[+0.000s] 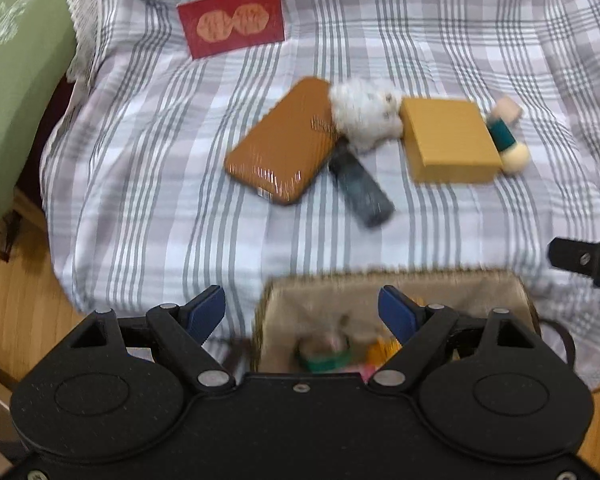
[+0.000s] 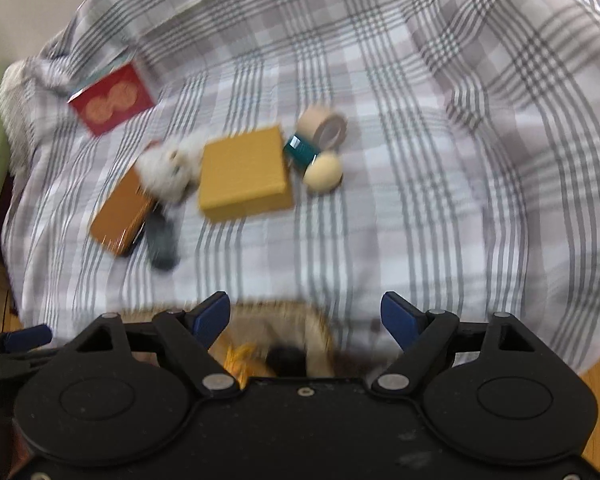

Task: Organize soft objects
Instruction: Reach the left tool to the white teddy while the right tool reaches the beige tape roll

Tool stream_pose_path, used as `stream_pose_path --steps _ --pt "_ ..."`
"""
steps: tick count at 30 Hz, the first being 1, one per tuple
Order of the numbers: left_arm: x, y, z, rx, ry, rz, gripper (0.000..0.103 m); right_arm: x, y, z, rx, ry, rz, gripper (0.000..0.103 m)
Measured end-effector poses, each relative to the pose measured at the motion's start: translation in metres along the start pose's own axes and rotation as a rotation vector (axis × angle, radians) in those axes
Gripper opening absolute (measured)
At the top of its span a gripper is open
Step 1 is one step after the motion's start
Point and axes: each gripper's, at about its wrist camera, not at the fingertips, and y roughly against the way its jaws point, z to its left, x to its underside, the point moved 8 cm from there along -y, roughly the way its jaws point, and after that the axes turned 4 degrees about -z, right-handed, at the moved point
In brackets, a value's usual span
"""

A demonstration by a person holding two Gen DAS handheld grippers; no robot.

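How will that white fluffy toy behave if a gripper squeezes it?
The white fluffy toy looks plush, so it would probably squash and weigh little. Its fuzzy pile likely resists slipping. It leans against the yellow box, so lifting it may nudge that.

A plaid cloth [image 1: 380,32] in grey and white covers the desk. On it, at the far left, lies a red card [image 1: 232,22] with two orange discs printed on it. Near the middle lies a flat orange-brown case [image 1: 284,140], with a dark cylinder [image 1: 360,186] just beside its right edge. To the right sits a mustard box [image 1: 448,138]. A roll of tape [image 2: 324,126] lies beyond the box. A green panel [image 1: 16,80] stands at the left. Wooden floor [image 1: 16,300] shows below.
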Motion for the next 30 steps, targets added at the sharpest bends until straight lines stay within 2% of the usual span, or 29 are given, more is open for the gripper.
stream_pose_path --steps 10,16,22,30 --pt "-0.065 -0.049 -0.004 -0.073 -0.054 -0.024 0.081 -0.073 -0.035 -0.017 0.045 -0.050 -0.055 0.082" --pt "-0.092 -0.077 -0.017 -0.143 -0.148 -0.039 0.081 -0.090 -0.057 -0.019 0.055 -0.053 -0.052 0.083" --pt "-0.125 -0.093 -0.029 -0.224 -0.242 -0.094 0.081 -0.102 -0.070 -0.017 0.059 -0.062 -0.049 0.083" --pt "-0.172 -0.109 -0.032 -0.253 -0.240 -0.120 0.081 -0.115 -0.097 -0.027 0.064 -0.090 -0.023 0.083"
